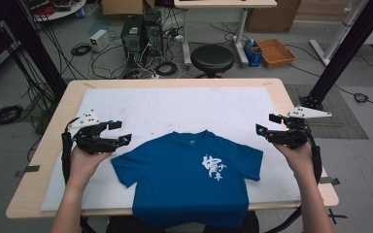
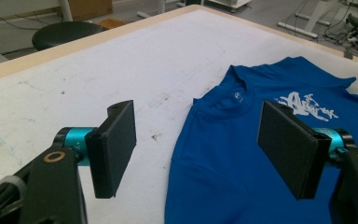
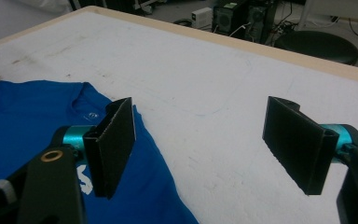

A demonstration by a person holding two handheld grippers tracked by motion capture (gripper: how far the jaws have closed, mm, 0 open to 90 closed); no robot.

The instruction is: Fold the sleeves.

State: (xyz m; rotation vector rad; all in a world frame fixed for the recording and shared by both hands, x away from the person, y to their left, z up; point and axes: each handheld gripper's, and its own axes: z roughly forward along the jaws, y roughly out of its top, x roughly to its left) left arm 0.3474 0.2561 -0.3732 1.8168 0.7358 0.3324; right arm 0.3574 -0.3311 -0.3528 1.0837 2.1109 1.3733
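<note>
Blue cotton, printed in white across the chest — a T-shirt [image 1: 189,174] lies flat and face up on the white mat [image 1: 175,107] that covers the wooden table [image 1: 277,87]. Its collar points toward the far edge, both short sleeves are spread out to the sides, and its hem hangs over the near edge of the table.

The left gripper [image 1: 119,132] is held above the mat just beside the shirt's left sleeve, jaws spread wide with nothing between them. In the left gripper view the two black pads [image 2: 116,147] stand well apart, framing the collar and the shoulder of the shirt below.

The right gripper [image 1: 267,124] hovers near the right sleeve, also wide open and empty — in the right gripper view its pads [image 3: 114,144] frame bare mat, with the edge of the blue sleeve under the left one.

Neither gripper touches the fabric. Beyond the table stands a round black stool [image 1: 212,59] among loose cables on the floor.
</note>
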